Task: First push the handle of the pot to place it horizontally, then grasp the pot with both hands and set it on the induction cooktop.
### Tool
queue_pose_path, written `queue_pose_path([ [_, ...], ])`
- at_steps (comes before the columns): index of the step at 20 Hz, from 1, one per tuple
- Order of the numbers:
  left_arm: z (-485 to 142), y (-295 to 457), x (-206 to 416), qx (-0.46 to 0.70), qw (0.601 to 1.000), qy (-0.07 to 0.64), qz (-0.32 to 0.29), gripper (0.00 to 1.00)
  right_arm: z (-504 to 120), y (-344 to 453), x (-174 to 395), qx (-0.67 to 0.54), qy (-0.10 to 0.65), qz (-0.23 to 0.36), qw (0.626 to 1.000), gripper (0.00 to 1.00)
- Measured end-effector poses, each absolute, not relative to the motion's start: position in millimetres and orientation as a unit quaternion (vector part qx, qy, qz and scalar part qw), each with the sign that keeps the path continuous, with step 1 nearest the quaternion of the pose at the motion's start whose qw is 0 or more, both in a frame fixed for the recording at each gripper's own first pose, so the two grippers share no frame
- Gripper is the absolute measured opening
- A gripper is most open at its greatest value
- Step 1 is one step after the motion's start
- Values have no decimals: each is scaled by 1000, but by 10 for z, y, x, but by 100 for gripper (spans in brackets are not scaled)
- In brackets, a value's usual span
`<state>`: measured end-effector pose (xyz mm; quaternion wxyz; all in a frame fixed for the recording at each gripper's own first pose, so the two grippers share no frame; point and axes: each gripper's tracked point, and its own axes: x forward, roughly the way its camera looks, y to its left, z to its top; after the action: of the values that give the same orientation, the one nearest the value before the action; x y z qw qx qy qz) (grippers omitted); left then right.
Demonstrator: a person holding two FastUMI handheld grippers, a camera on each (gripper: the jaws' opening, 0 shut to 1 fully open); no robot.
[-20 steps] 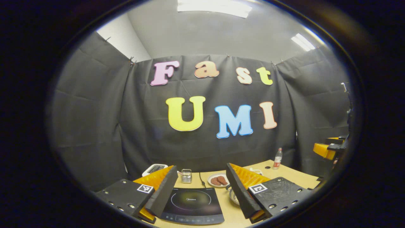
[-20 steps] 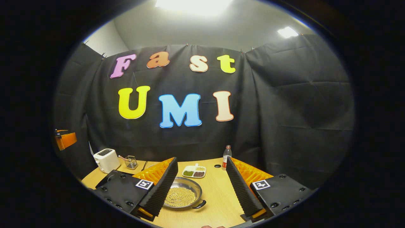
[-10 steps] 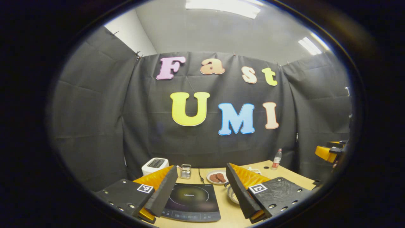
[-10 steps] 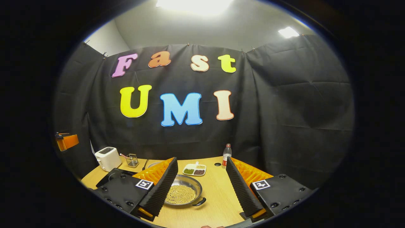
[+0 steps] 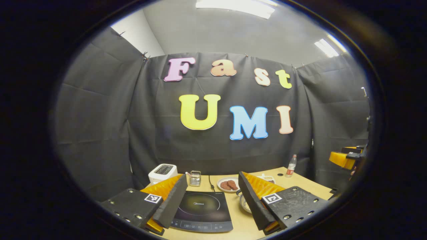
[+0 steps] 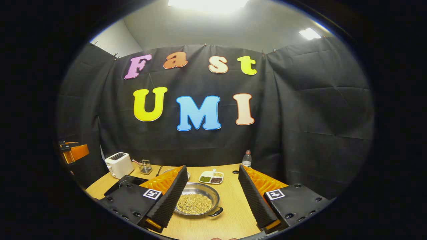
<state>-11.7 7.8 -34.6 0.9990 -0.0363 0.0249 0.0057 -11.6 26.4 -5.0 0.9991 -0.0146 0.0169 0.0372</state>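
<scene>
1. Both tools, left tool and right tool, hang wide open, holding nothing.
2. Pot sits on the worktop, right of the cooktop.
3. Handle-push step not yet begun; next, the right tool must reach its near handle.

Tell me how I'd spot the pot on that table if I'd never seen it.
Start at the wooden table before the black cloth wall. Near its front, right of the black induction cooktop, sits the pot. It is a shallow, round metal pan holding small yellowish beans, with a dark loop handle toward the viewer; the white divided dish behind it is smaller.
</scene>
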Motion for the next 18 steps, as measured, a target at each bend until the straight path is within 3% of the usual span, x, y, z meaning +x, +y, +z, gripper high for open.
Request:
queue_pose_path([
  [8,-476,215,-83,-49,998,29,16,93,-64,522,0,-33,42,75,996,95],
  [9,-497,222,-77,-51,998,30,17,93,-95,553,14,-37,51,81,995,89],
  [12,-577,259,-58,-57,998,34,18,93,-221,662,59,-47,80,94,991,49],
  [13,-598,280,-54,-56,998,34,20,93,-294,713,70,-54,94,102,989,45],
  [14,-615,288,-43,-55,998,35,21,90,-346,783,62,-58,108,116,986,31],
  [15,-638,292,-40,-55,998,37,20,90,-434,830,77,-65,123,123,983,30],
  [17,-694,297,-65,-56,997,41,18,93,-483,928,71,-72,141,139,977,3],
  [18,-707,301,-61,-56,997,43,17,93,-586,1006,65,-77,156,152,973,7],
])
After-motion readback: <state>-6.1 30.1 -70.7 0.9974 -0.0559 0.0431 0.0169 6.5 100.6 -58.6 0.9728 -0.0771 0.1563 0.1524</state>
